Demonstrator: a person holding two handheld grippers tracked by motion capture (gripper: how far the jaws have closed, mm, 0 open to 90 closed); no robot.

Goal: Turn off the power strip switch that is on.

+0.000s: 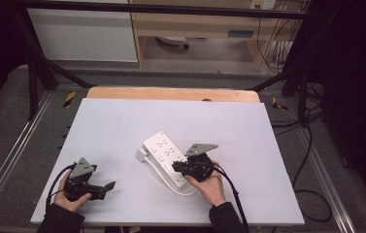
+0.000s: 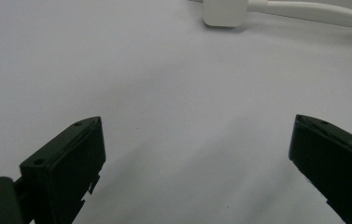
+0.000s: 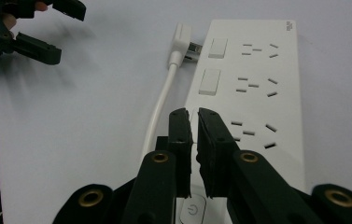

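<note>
A white power strip point(image 1: 167, 154) lies slantwise in the middle of the white tabletop point(image 1: 122, 121). Its cord point(image 3: 162, 102) loops round to a plug point(image 3: 181, 39) pushed into the strip's own end, and the plug point(image 2: 224, 11) lies ahead of my left gripper. My right gripper point(image 3: 192, 114) hovers over the near end of the strip point(image 3: 257, 84), just past the power button point(image 3: 192, 207). Its jaws are together with only a sliver between them and nothing held. My left gripper point(image 2: 197, 126) rests at the front left point(image 1: 108, 187) with its jaws wide apart over bare table.
Two rocker switches point(image 3: 217, 47) and several socket rows run along the strip's top. A wooden strip point(image 1: 171, 93) borders the table's far edge. Black frame posts point(image 1: 35, 82) and floor cables point(image 1: 311, 145) flank the table.
</note>
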